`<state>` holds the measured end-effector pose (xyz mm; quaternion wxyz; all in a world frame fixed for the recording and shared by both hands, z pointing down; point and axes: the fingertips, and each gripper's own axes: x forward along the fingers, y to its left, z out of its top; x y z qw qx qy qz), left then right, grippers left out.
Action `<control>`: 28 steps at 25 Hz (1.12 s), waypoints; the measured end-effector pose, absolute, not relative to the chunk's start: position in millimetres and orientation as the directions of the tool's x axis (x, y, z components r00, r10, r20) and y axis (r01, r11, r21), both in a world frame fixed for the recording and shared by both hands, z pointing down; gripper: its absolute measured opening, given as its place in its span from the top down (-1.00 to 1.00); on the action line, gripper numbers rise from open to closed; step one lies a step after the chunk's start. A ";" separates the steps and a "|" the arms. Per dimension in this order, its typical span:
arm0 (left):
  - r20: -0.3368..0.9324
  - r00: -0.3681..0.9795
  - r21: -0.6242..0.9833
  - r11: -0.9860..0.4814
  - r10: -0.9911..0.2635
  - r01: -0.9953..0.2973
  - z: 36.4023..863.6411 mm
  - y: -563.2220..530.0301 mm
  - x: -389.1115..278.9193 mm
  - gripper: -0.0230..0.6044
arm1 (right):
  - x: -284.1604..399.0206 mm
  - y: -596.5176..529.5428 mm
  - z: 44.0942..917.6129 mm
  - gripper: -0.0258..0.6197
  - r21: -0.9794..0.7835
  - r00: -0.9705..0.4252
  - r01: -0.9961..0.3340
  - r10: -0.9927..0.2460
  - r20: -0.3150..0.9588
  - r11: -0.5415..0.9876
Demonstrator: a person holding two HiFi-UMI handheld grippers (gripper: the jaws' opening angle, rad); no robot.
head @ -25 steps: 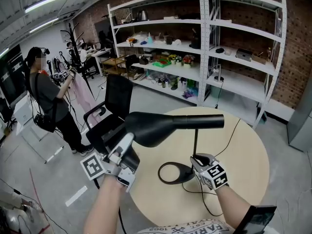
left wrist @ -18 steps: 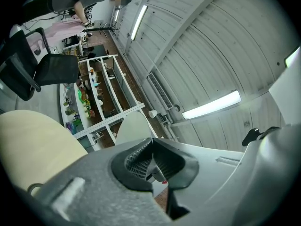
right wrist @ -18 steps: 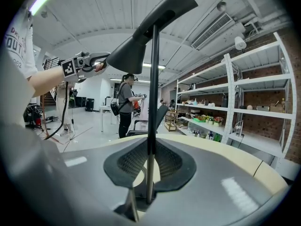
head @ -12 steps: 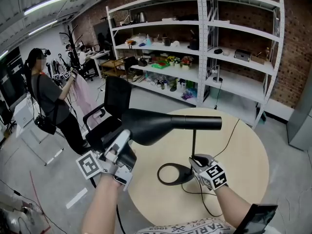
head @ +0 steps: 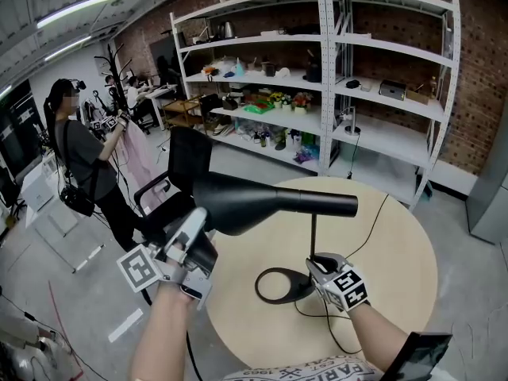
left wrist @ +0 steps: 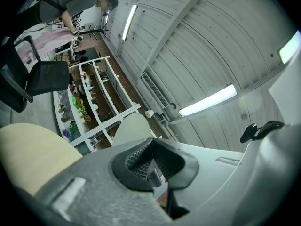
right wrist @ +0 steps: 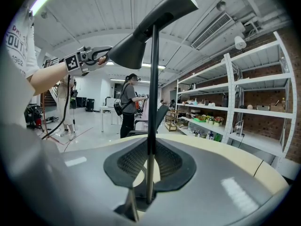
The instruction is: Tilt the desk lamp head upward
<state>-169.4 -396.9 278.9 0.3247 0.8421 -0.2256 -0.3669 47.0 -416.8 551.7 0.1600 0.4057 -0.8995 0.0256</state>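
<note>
"Where does the lamp (head: 333,205) stand?"

"On the near left part of the round table (head: 397,252). Its ring base (head: 259,286) lies flat, its thin stem (head: 313,236) is upright, and the black lamp head (head: 238,201) reaches left past the table edge."

"And the grippers?"

"The left gripper (head: 198,221) is pinched tight on the head's wide left rim. The right gripper (head: 315,262) clamps the stem just above the base."

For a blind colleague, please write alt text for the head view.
The left gripper pinches the rim of a black lamp head while the right gripper clamps the stem above its ring base on a round table. Shelves and a person stand behind.
</note>
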 end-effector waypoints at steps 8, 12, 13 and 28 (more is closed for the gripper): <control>-0.468 0.650 0.675 -0.717 -0.599 -0.175 260.3 -394.6 -163.4 0.92 | 49.2 -417.2 551.3 0.78 0.079 -0.618 -0.740 -0.721 0.312 0.668; -0.474 0.659 0.656 -0.733 -0.584 -0.178 247.0 -393.4 -162.7 0.92 | 45.9 -418.0 549.4 0.78 0.080 -0.616 -0.742 -0.724 0.310 0.666; -0.477 0.661 0.649 -0.739 -0.580 -0.180 243.9 -392.9 -162.5 0.92 | 45.1 -418.0 549.5 0.78 0.081 -0.616 -0.742 -0.725 0.310 0.665; -0.483 0.680 0.576 -0.785 -0.553 -0.229 216.7 -382.4 -149.7 0.92 | 46.4 -415.3 552.8 0.78 0.109 -0.603 -0.747 -0.737 0.306 0.656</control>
